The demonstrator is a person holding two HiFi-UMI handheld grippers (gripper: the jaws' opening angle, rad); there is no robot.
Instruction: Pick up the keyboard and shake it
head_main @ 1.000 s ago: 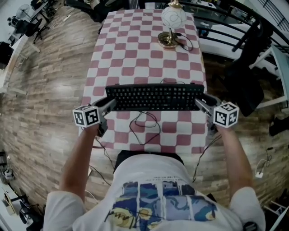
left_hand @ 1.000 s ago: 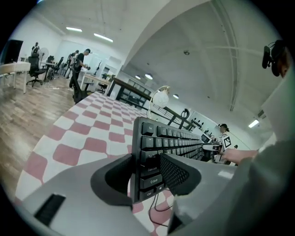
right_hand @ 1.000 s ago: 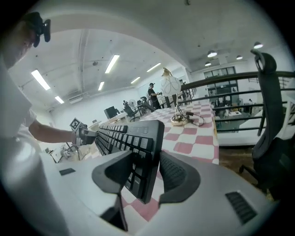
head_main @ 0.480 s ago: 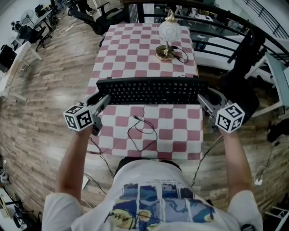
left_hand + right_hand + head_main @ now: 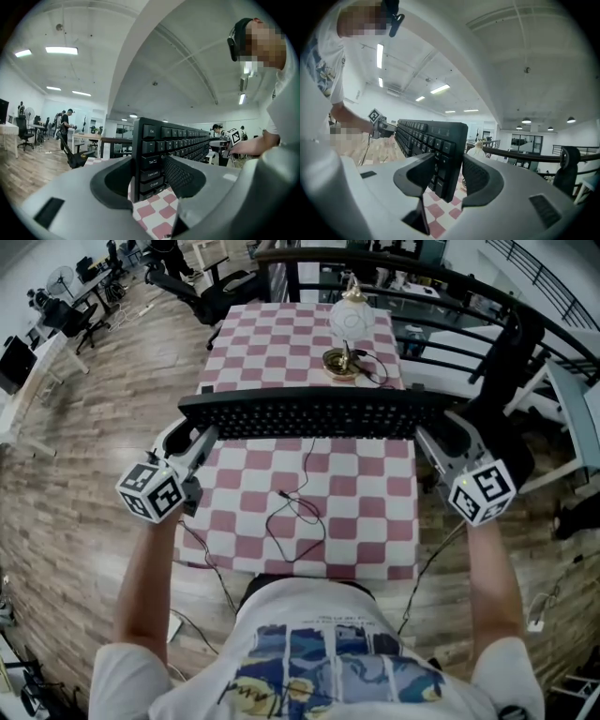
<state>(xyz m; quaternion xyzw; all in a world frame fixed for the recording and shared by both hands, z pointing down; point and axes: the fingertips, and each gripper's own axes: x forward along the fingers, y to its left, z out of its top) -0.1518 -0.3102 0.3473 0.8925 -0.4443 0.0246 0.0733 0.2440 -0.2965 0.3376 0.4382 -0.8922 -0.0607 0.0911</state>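
Note:
The black keyboard point(image 5: 309, 415) hangs in the air above the checkered table point(image 5: 272, 343), turned up on its long edge so the keys face me. My left gripper point(image 5: 202, 434) is shut on its left end and my right gripper point(image 5: 427, 432) on its right end. In the left gripper view the Esc and Tab end of the keyboard point(image 5: 152, 145) stands between the jaws of the left gripper point(image 5: 147, 176), which have just been opening a little while still holding it. The right gripper point(image 5: 443, 176) clamps the numpad end of the keyboard point(image 5: 440, 140).
The keyboard's black cable point(image 5: 300, 507) drops to the tablecloth and loops there. A brass lamp with a glass globe point(image 5: 349, 320) stands at the table's far end. A dark railing point(image 5: 506, 306) and office chairs point(image 5: 192, 282) lie beyond; wooden floor surrounds the table.
Both grippers have lifted the keyboard well up off the table and rolled it from lying flat to standing on edge. Its cable now hangs down from it.

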